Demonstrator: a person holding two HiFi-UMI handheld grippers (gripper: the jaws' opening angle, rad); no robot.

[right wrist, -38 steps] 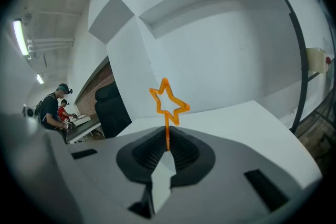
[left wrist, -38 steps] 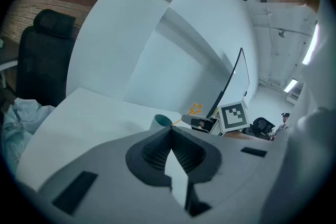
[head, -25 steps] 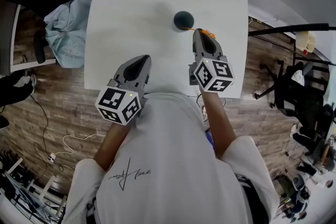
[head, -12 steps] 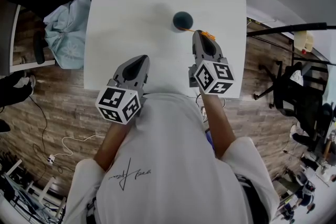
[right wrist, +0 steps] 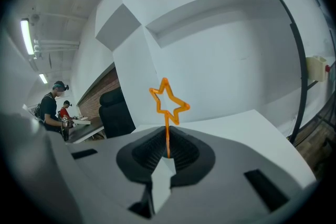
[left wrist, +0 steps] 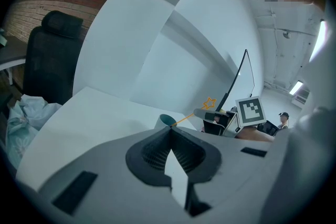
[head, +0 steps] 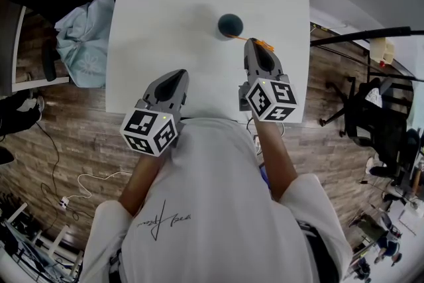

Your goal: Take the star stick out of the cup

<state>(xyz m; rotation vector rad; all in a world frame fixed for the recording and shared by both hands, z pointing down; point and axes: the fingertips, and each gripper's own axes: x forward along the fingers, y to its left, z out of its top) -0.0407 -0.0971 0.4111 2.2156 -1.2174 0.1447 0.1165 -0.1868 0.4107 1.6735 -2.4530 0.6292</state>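
Note:
A dark teal cup (head: 230, 25) stands on the white table (head: 159, 10), right of the middle. A thin orange star stick (head: 246, 39) leans out of it toward the right, its lower end at the cup's rim. My right gripper (head: 251, 44) is shut on the stick just below the star. In the right gripper view the star (right wrist: 168, 101) stands above the closed jaws (right wrist: 167, 153). My left gripper (head: 181, 74) is shut and empty near the table's front edge. The left gripper view shows the cup (left wrist: 166, 121) and the star (left wrist: 210, 103) beyond its jaws.
A light blue cloth (head: 86, 36) lies on a seat left of the table. A black office chair (head: 371, 109) and a black pole (head: 361, 35) stand on the right over the wooden floor. Cables (head: 73, 182) trail at lower left.
The right gripper has shifted very slightly to the right with the stick. The left gripper and the cup have not moved.

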